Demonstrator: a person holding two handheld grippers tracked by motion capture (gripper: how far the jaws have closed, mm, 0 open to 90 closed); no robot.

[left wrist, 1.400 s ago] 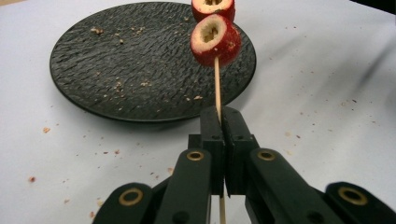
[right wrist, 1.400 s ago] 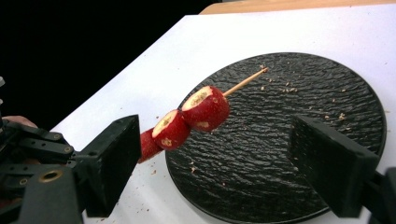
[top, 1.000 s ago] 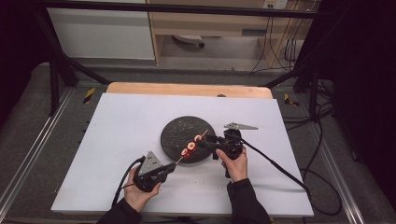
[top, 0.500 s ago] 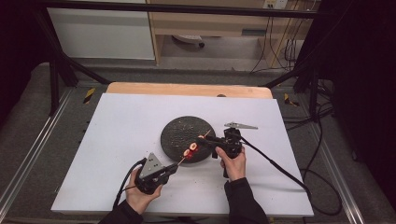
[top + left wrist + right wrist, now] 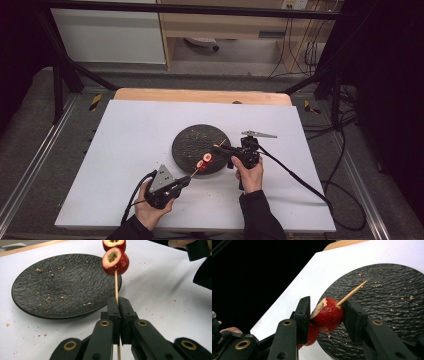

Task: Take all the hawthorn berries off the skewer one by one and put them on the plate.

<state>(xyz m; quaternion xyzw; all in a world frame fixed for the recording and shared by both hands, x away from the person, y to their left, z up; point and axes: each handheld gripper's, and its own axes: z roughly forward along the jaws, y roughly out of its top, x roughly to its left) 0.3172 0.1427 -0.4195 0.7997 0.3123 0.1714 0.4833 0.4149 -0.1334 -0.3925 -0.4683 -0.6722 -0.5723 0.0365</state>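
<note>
Left gripper (image 5: 117,307): jaws pressed together on the lower end of a wooden skewer (image 5: 116,282), held slanting up over the near rim of the black plate (image 5: 37,292). Two red cored fruits (image 5: 115,261) sit threaded on the skewer. Right gripper (image 5: 327,315): jaws pinch the upper fruit (image 5: 328,315), skewer tip poking out beyond it. Crumbs lie on the plate; the plate rests on a white table (image 5: 130,135).

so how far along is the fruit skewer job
Done: two cored red fruits sit threaded on the wooden skewer, its point sticking out past the top one. In hand: the left gripper is shut on the skewer's lower end, while the right gripper clamps the top fruit over the black plate. Left: only crumbs lie on the plate, so probably just seating the fruit and setting the skewer down.
</note>
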